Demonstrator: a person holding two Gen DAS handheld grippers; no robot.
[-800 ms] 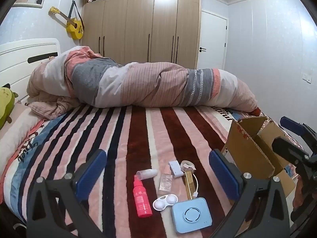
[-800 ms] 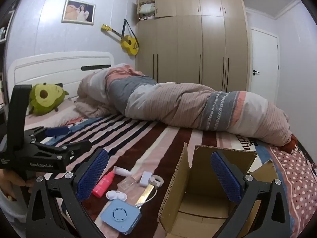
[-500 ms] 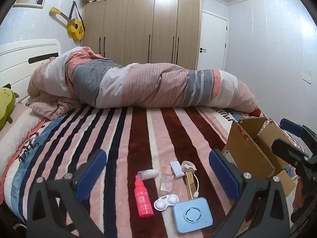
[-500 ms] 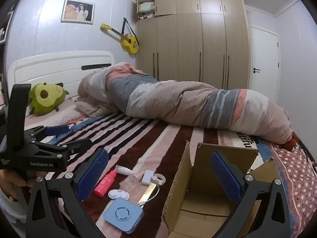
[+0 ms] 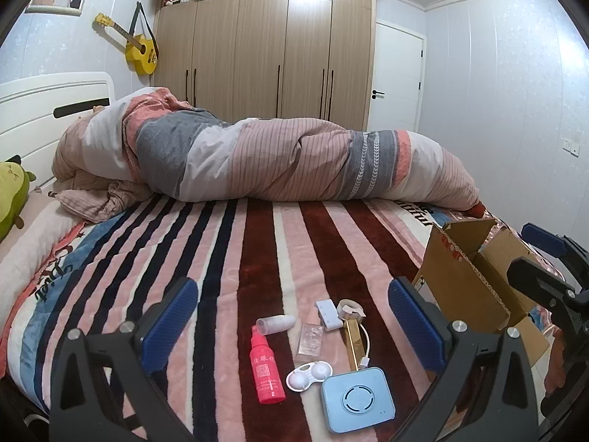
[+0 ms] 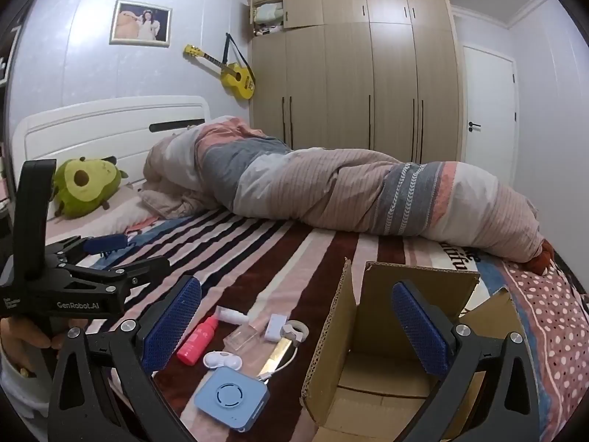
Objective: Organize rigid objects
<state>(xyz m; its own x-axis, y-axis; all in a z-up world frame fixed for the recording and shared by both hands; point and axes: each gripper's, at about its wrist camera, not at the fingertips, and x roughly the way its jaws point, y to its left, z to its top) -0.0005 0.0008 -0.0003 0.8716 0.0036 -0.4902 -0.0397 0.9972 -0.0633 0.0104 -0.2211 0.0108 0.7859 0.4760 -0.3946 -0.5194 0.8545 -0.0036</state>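
Note:
Several small objects lie on the striped blanket: a red spray bottle, a white contact lens case, a light blue square device, a gold bar with a white cable, a clear bottle, a white tube and a white adapter. An open cardboard box stands to their right. My left gripper is open, above the objects. My right gripper is open, over the box's left flap. Both are empty.
A rolled duvet lies across the far side of the bed. A green avocado plush sits by the white headboard. A wardrobe and a door stand behind. The left gripper's body shows at the right wrist view's left.
Both views have shifted slightly; the objects sit a little lower and closer in the left wrist view. Nothing was taken hold of.

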